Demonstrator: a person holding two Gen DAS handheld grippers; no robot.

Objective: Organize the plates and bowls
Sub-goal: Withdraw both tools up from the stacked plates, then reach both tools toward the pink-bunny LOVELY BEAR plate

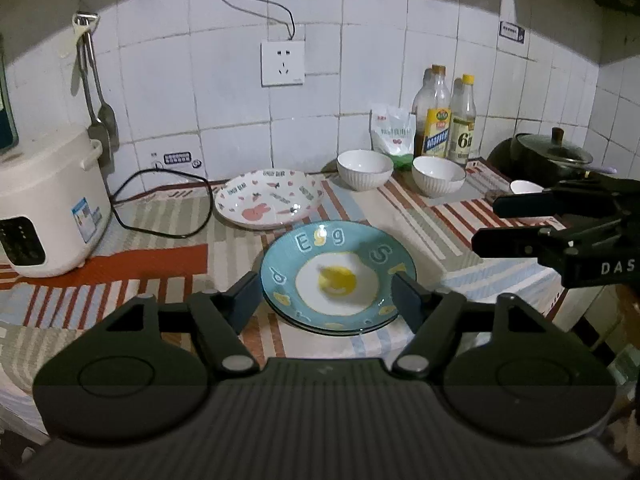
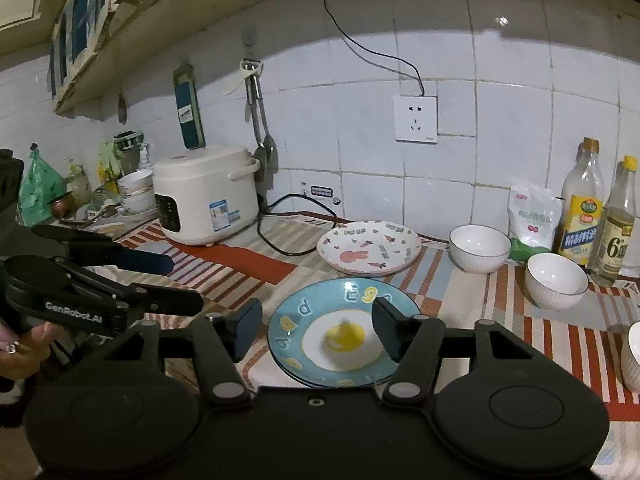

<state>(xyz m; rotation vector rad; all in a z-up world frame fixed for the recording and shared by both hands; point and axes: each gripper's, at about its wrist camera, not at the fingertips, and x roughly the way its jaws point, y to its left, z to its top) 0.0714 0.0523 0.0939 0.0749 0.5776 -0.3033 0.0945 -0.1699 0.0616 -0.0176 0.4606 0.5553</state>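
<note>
- On the near tabletop, the stacked blue egg plates are seen, with the rabbit plate just behind.
- Both tools, left tool and right tool, are held apart, empty.
- Two white bowls are left far right; a careless grip could knock the bottles over.

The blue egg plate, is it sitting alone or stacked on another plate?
Stacked. The blue egg plate shows a second rim edge beneath its near side in both views, so it rests on at least one more plate.

White tiled wall; striped counter cloth.
</note>
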